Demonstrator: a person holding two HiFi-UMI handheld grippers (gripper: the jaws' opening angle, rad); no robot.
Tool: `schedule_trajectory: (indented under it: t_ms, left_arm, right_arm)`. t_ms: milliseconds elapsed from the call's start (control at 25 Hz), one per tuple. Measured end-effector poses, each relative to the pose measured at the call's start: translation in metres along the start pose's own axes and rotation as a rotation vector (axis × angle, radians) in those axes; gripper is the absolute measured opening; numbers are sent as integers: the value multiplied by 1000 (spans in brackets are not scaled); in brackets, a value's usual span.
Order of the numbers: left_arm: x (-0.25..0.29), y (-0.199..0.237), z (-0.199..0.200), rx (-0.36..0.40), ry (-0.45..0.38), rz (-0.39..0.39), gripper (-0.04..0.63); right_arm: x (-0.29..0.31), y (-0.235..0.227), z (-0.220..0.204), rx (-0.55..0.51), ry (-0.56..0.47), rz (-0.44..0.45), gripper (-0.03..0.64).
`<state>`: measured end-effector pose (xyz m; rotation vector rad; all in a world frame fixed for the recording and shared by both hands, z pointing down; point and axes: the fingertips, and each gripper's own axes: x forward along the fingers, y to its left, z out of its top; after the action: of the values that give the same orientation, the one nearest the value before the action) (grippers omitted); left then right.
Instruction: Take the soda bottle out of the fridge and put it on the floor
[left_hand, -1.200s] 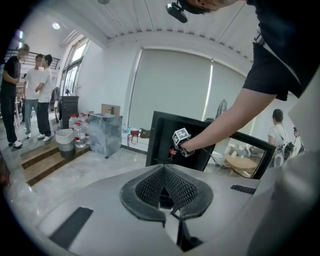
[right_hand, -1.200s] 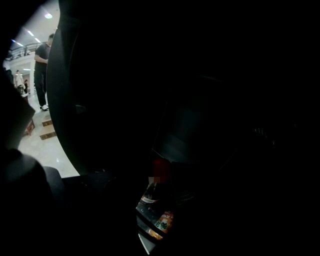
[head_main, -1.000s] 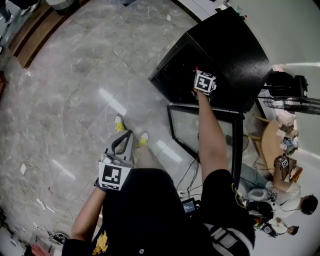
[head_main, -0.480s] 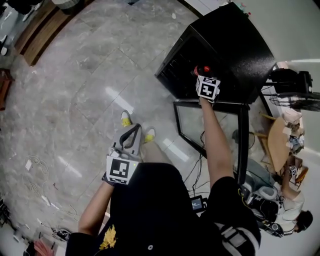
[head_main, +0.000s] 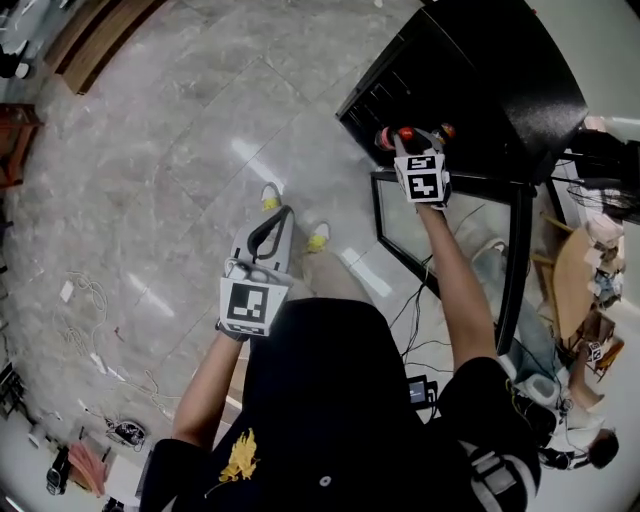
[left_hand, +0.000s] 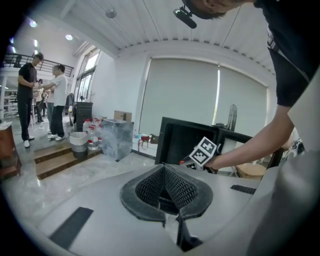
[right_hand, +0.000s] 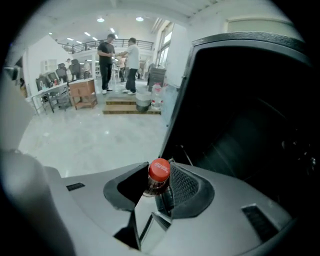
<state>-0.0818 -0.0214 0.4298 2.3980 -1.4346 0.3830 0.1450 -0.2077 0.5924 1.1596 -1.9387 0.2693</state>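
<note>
A soda bottle (right_hand: 159, 172) with a red cap (head_main: 405, 133) stands upright between the jaws of my right gripper (right_hand: 156, 192), which is shut on its neck. In the head view my right gripper (head_main: 408, 138) holds it at the front edge of the open black fridge (head_main: 500, 80), whose dark inside (right_hand: 250, 125) fills the right of the right gripper view. The fridge's glass door (head_main: 445, 250) hangs open below my right arm. My left gripper (head_main: 278, 215) is low over the floor (head_main: 180, 150), away from the fridge, its ribbed pads (left_hand: 175, 187) together with nothing between them.
My feet in yellow shoes (head_main: 270, 195) stand on the grey marble floor left of the fridge door. Cables (head_main: 90, 300) lie at the left. Two people (right_hand: 120, 62) stand by wooden steps (right_hand: 125, 106) with a bin and water bottles (left_hand: 87, 140). A round table (head_main: 575, 290) is at the right.
My right gripper has drawn back from inside the fridge to its front edge, and the bottle's red cap now shows ahead of it. My left gripper has hardly moved.
</note>
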Motion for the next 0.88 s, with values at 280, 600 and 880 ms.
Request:
schedule_trajectory:
  t_ms: [280, 600, 880]
  left_arm:
    - [-9, 18, -12, -49, -25, 111, 18]
    - [-3, 38, -54, -131, 5, 146, 18]
    - [50, 80, -123, -179, 79, 115, 18]
  right_arm:
    - [40, 90, -52, -142, 120, 174, 121]
    - [116, 173, -145, -116, 317, 254, 121]
    - [205, 213, -231, -59, 444, 233, 121]
